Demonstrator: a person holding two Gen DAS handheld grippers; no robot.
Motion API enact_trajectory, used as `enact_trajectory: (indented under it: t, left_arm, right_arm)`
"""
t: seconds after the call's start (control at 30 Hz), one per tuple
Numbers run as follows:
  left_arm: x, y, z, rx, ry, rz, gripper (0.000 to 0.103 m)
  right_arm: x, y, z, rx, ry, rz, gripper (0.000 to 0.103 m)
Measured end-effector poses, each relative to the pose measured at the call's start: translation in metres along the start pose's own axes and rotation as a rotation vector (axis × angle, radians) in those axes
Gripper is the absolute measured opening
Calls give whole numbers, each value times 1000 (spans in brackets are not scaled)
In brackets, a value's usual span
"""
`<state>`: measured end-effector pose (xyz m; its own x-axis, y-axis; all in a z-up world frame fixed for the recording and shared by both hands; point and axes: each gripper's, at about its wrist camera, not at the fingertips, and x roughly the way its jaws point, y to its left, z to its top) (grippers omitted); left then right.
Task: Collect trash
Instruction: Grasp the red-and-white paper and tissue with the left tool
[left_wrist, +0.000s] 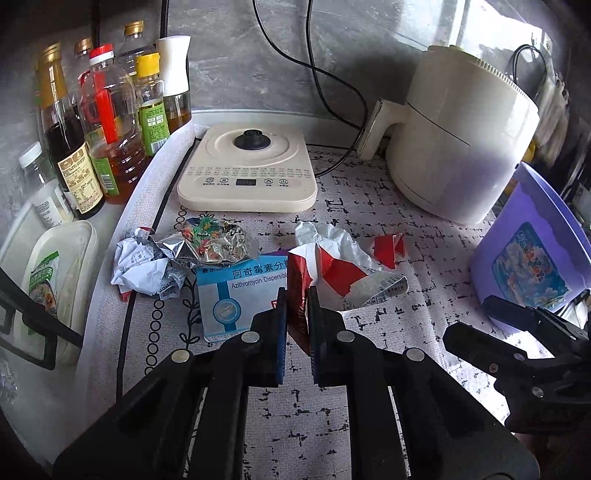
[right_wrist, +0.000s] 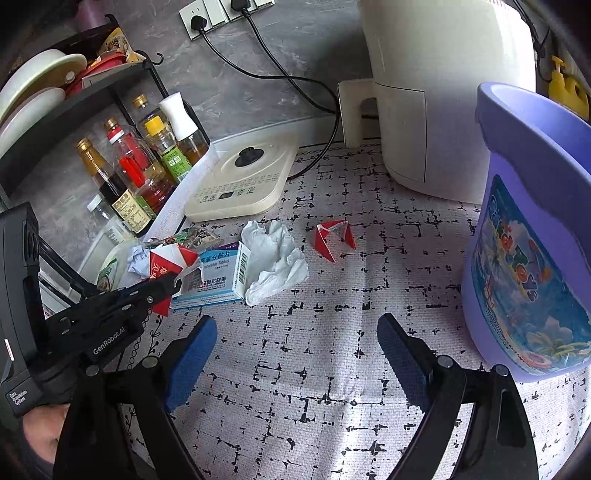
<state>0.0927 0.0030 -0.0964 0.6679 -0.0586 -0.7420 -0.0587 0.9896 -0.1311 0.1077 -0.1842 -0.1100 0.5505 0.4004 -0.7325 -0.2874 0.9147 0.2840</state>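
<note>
My left gripper (left_wrist: 297, 295) is shut on a torn red and white paper carton (left_wrist: 332, 271), pinching its red edge just above the patterned mat; the right wrist view shows the same carton (right_wrist: 168, 258) in that left gripper (right_wrist: 171, 286). Under it lies a blue and white medicine box (left_wrist: 229, 295). Beside it are a crumpled white tissue (right_wrist: 277, 258), a small red scrap (right_wrist: 332, 240), a shiny foil wrapper (left_wrist: 218, 240) and a crumpled printed paper (left_wrist: 140, 266). My right gripper (right_wrist: 297, 325) is open and holds nothing, left of the purple bin (right_wrist: 532, 229).
A cream cooker base (left_wrist: 247, 173) and a white air fryer (left_wrist: 454, 136) stand at the back, with black cords running to wall sockets (right_wrist: 207, 14). Oil and sauce bottles (left_wrist: 107, 122) line the left edge under a black rack (right_wrist: 74, 92). A lidded tub (left_wrist: 55, 280) lies near left.
</note>
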Motion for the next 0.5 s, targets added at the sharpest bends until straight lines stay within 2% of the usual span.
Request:
enact_trajectory:
  t: [0.13,0.3,0.5]
  left_arm:
    - [5,5,13,3,-12,32,10]
    - [16,9,23,16,-16,68,10]
    - [35,14,30,15,-1,99,10]
  right_arm:
    - [12,0,10,0,9,24,81]
    - [37,0,19,10,39,60,70]
    - [67,4,28,-2,65,97,64]
